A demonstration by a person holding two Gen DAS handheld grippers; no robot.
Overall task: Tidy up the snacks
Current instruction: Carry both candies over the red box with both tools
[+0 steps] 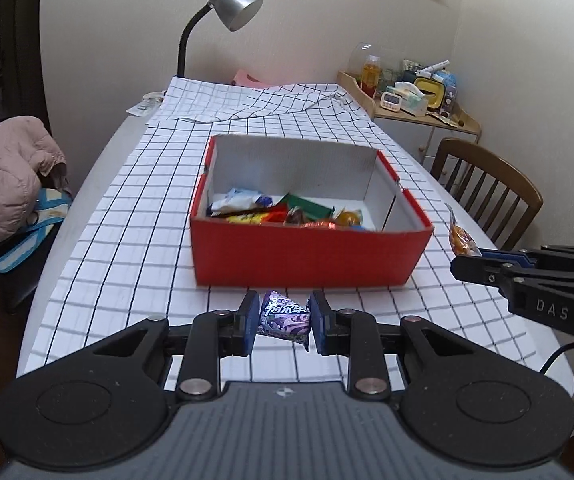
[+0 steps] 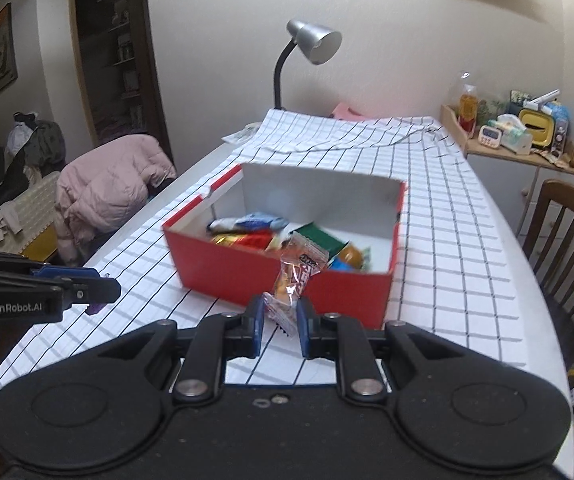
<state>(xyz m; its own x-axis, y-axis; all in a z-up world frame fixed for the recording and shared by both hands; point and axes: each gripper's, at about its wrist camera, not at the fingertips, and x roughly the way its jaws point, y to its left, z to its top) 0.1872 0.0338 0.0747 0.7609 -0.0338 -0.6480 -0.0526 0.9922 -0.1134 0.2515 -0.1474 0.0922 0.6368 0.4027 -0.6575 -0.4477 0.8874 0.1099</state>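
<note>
We are holding one snack in each gripper, both just short of the red box, which is sitting on the checked tablecloth covering the tabletop, straight ahead of both sets of fingers.

The left gripper is pinching a purple candy packet between its blue pads, the fingers narrowed onto its two sides; the packet is hanging just before the box's near wall. The right gripper is gripping the lower end of a clear, orange-and-red snack wrapper, which is standing up from the fingers toward the box's near rim.

We are judging the task as well advanced: several wrapped snacks are already lying in a heap on the box floor beyond the fingers, and no loose snacks are showing on the cloth around the box. What is left, as far as we can see, is carrying these two pieces over the rim and letting them go.

As for writing, the purple packet is showing white characters we cannot read. The right gripper's body is reading "DAS" in the left view, and the left gripper's body is reading "GenRobot.AI" in the right view. The clear wrapper's label is too blurred to read.
</note>
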